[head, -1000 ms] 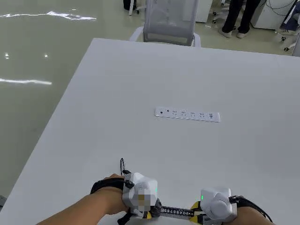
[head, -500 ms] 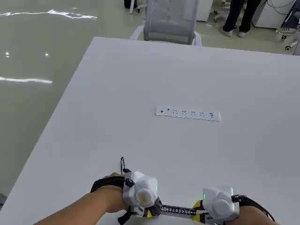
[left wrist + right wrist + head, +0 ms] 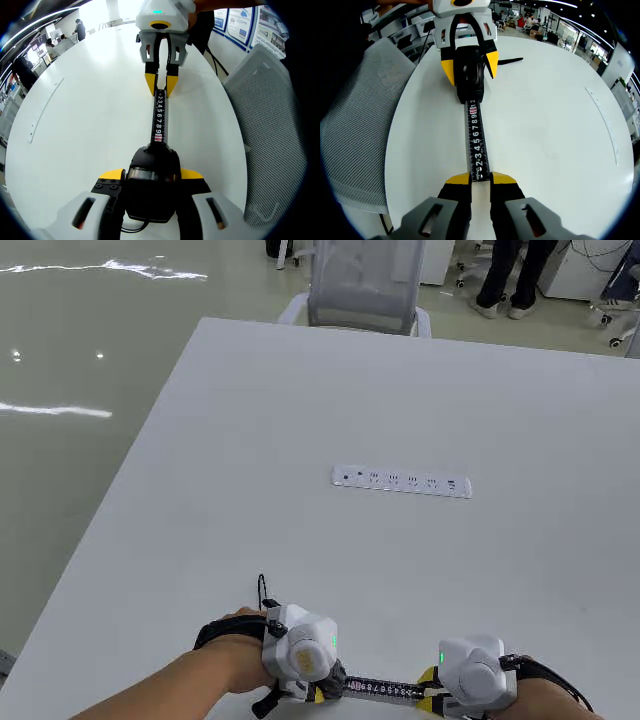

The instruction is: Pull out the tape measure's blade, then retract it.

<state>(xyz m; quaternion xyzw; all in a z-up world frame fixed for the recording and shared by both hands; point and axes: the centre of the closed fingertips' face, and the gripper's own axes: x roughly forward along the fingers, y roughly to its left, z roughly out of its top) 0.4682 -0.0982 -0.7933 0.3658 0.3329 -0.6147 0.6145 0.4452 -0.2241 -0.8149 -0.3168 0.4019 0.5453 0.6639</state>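
Note:
The black tape measure case (image 3: 152,175) sits clamped in my left gripper (image 3: 152,176), whose yellow-tipped jaws are shut on its sides. From it the black numbered blade (image 3: 158,117) runs straight out over the white table (image 3: 300,440) to my right gripper (image 3: 479,177), which is shut on the blade's tip. Roughly a dozen numbers show on the blade (image 3: 475,135). In the head view the left gripper (image 3: 320,690) and right gripper (image 3: 428,692) face each other at the near table edge, with the blade (image 3: 385,690) stretched between them. The case (image 3: 470,75) shows across from the right gripper.
A white power strip (image 3: 401,482) lies mid-table. A grey mesh chair (image 3: 365,285) stands at the far edge, with people (image 3: 510,275) standing behind it. A thin black cord (image 3: 261,590) trails from the left hand. Another mesh chair (image 3: 270,125) is close beside the near edge.
My right gripper has shifted a little to the right, and slightly more blade shows between the grippers. The left gripper and case stay put.

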